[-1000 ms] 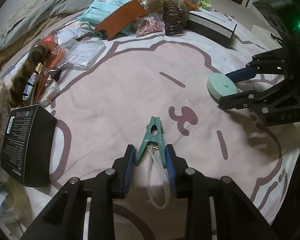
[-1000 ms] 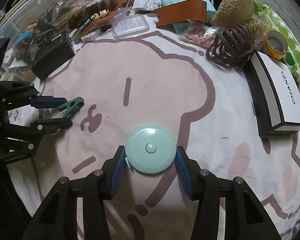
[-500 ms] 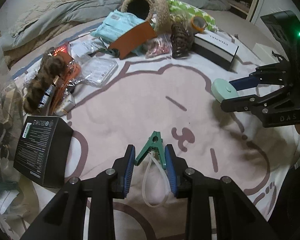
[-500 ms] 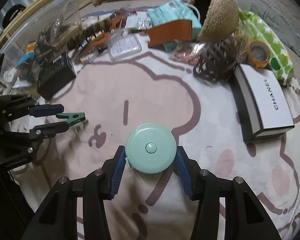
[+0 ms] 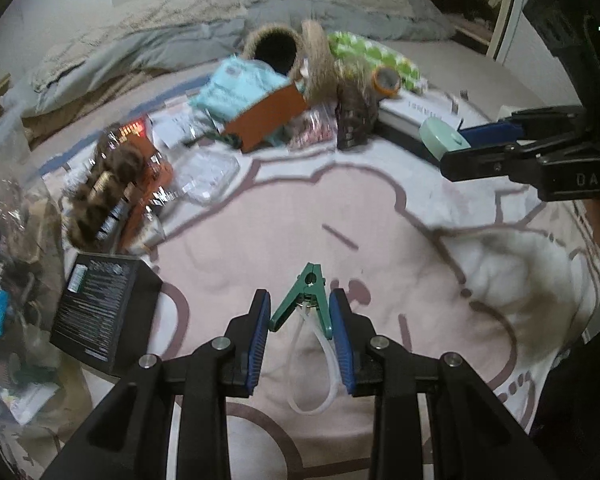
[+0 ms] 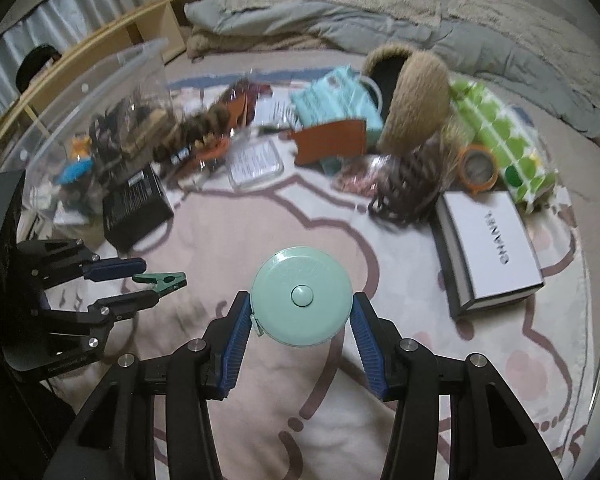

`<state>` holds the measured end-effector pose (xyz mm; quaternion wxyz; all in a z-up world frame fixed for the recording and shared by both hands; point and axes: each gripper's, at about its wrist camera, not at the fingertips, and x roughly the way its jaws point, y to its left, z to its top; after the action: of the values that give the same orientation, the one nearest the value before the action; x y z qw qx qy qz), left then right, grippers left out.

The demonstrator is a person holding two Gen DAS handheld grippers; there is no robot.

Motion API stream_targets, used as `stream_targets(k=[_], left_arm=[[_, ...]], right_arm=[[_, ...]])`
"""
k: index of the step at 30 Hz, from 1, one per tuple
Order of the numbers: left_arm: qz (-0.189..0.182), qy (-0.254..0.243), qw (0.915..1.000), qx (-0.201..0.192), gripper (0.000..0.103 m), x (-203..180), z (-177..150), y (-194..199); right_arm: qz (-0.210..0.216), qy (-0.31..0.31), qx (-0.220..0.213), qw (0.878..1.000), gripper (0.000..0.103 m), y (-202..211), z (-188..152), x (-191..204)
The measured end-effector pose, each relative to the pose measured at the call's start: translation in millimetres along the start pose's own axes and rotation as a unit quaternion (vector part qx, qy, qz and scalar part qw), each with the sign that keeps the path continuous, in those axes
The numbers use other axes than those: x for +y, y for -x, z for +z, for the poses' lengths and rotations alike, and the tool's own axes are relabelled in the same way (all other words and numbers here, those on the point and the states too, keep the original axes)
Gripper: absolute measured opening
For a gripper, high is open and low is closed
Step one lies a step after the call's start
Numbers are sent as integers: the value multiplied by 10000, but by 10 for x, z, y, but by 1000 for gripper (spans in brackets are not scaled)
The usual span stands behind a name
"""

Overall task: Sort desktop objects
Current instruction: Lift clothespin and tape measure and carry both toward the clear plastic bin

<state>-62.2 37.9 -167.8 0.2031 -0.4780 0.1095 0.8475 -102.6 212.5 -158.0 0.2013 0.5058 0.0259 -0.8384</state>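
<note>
Green clip (image 5: 306,300) sits clamped in my left gripper (image 5: 300,322), mint tape measure (image 6: 300,296) in my right gripper (image 6: 300,328), both lifted above the blanket (image 6: 240,240); neither placed, clutter (image 6: 340,128) still unsorted.

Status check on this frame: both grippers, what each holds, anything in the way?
Left gripper shut on green clip. Right gripper shut on mint tape measure. Both carried above the pink blanket; nothing blocking.

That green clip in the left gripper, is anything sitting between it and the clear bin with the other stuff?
The black box lies on the blanket between the green clip, held in the left gripper, and the clear bin; the clip seems raised above it.
</note>
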Motion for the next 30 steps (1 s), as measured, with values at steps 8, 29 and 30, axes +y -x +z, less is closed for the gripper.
stream_targets(k=[8, 29, 30], left_arm=[[21, 219, 9978, -631, 30, 71, 226, 449], [339, 767, 9791, -1854, 30, 218, 706, 1293], [385, 790, 9774, -1921, 30, 231, 725, 1336]], right_arm=[[-93, 100, -635, 9979, 51, 409, 233, 90], [-194, -86, -1797, 9835, 51, 1064, 848, 270], [-178, -112, -1849, 9825, 51, 1080, 882, 286]])
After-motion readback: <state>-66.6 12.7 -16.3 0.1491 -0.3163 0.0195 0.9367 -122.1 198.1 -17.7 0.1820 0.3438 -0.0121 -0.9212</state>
